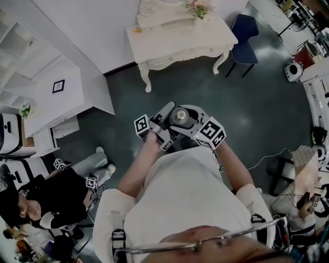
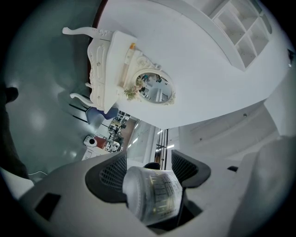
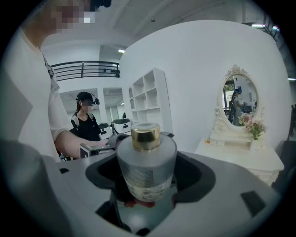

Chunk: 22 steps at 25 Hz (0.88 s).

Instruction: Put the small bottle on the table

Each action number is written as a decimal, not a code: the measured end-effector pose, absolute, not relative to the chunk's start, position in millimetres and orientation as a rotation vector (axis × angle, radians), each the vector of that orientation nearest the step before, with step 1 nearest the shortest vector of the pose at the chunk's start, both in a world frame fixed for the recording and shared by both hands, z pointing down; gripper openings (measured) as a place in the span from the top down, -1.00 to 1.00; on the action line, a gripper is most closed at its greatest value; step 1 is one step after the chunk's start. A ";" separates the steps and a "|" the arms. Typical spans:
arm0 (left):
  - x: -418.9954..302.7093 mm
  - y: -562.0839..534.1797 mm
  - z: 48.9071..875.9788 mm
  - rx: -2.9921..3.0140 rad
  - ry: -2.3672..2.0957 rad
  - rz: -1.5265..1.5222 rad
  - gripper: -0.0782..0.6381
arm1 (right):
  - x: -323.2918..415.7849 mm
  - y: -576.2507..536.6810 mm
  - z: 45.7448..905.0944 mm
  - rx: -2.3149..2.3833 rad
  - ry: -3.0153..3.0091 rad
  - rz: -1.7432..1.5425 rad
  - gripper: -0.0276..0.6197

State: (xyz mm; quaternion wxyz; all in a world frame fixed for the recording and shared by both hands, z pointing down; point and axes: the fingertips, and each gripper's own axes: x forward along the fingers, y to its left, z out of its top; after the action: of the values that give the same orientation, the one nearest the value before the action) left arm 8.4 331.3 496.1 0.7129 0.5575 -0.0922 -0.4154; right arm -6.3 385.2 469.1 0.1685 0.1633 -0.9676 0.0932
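In the head view a small frosted bottle (image 1: 180,117) with a round metal cap is held at chest height between my two grippers, which meet over it. My left gripper (image 1: 165,114) comes in from the left and my right gripper (image 1: 191,114) from the right. In the right gripper view the bottle (image 3: 146,166) stands upright with its gold cap up, and the right gripper (image 3: 146,178) is shut on it. The left gripper view shows a labelled frosted bottle (image 2: 152,194) lying sideways, gripped by the left gripper (image 2: 148,173). The white dressing table (image 1: 169,43) stands ahead across the floor.
The table carries a mirror (image 2: 155,88) and flowers (image 1: 199,7). A blue chair (image 1: 245,33) stands to its right. White shelving (image 1: 49,90) is at the left, a seated person (image 1: 51,200) at the lower left, and equipment (image 1: 313,149) along the right.
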 end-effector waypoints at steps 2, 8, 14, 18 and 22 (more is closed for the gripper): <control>10.6 328.9 496.4 1.232 -0.201 -0.921 -0.04 | -4.2 382.7 469.4 0.469 -2.750 0.269 -0.14; 14.1 309.5 502.3 1.218 -0.211 -0.920 -0.04 | -0.6 362.8 474.2 0.462 -2.749 0.286 -0.14; 22.3 276.1 501.7 1.226 -0.230 -0.937 -0.04 | 9.0 329.9 473.2 0.416 -2.761 0.282 -0.14; 28.5 243.7 502.1 1.234 -0.249 -0.956 -0.03 | 16.8 298.3 474.7 0.364 -2.767 0.277 -0.14; 36.5 207.6 504.4 1.231 -0.272 -0.979 -0.03 | 26.6 262.5 476.5 0.318 -2.769 0.269 -0.14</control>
State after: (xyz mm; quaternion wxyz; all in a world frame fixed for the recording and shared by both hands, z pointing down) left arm 36.5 207.6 504.4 0.6979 0.5524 -0.1220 -0.4393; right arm 26.6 262.5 476.5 0.1700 0.1119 -0.9745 0.0946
